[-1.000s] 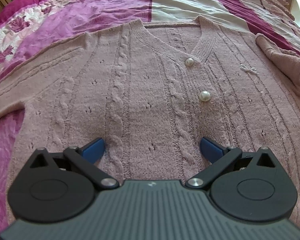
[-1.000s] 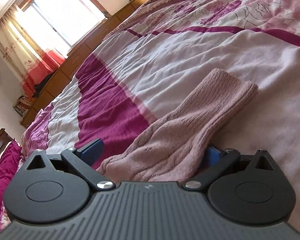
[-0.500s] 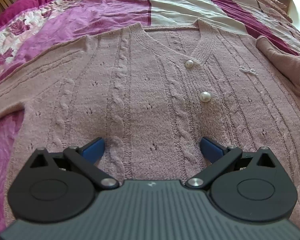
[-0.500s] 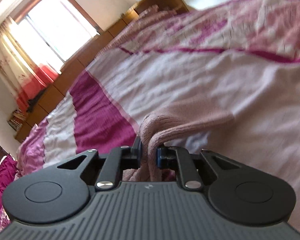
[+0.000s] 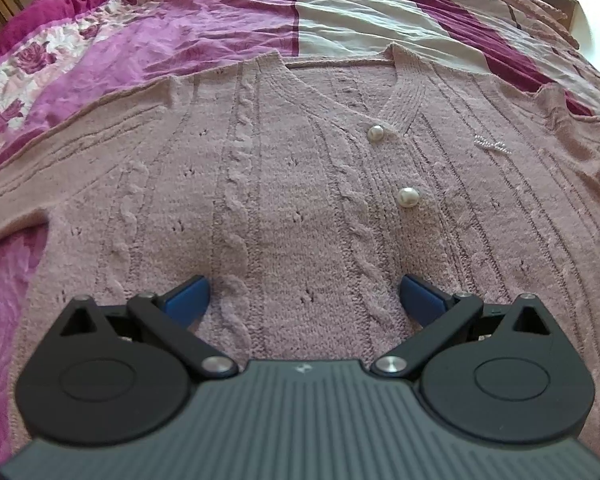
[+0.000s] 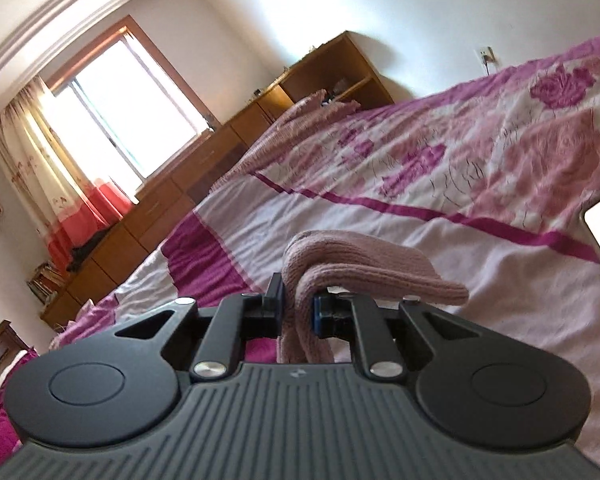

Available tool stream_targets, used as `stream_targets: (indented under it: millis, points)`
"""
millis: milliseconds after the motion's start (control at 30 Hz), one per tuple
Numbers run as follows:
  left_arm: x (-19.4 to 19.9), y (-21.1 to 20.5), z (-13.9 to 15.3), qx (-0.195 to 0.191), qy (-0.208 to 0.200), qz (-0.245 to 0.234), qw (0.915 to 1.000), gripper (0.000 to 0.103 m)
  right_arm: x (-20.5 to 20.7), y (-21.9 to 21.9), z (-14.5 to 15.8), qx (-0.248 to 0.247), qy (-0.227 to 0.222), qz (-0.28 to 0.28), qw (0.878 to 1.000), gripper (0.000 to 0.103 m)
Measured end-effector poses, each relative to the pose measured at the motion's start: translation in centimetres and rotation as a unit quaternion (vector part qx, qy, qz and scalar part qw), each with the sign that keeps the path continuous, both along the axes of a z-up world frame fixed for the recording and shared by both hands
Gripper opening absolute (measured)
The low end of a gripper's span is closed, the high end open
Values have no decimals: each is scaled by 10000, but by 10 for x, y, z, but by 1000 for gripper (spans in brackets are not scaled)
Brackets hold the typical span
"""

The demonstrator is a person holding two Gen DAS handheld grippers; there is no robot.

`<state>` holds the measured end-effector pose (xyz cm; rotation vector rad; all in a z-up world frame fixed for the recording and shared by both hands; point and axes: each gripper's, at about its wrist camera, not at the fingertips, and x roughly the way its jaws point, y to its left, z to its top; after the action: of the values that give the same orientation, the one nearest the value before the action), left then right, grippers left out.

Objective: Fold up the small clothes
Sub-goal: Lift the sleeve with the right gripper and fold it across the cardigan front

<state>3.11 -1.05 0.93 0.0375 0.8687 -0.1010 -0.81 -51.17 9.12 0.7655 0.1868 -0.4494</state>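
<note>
— Where's the cardigan (image 5: 284, 184)?
— Flat on the bed (image 5: 228, 20); my right tongs (image 6: 298, 312) clamp its sleeve (image 6: 364, 268), left tongs (image 5: 302, 294) gape above the front

— The risk?
— A thin pinch could slip, dropping the sleeve

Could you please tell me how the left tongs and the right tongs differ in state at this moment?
The left tongs are spread wide and hold nothing; the right tongs are shut on the cardigan sleeve. The left tongs hover over the flat cardigan body; the right tongs point over the bedspread. Both have blue pads.
</note>
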Motion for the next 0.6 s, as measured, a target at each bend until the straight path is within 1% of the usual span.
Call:
stream_targets:
  millis: [200, 300, 600]
  points:
    - [-7, 6, 8, -50, -65, -13, 10000, 103, -8, 20, 32, -99, -309, 147, 9994, 15]
    - [-9, 8, 13, -16, -111, -27, 9999, 103, -7, 33, 45, -68, -381, 359, 9986, 15]
    - [-12, 29, 34, -25, -297, 165, 9994, 103, 13, 81, 55, 244, -415, 903, 9947, 15]
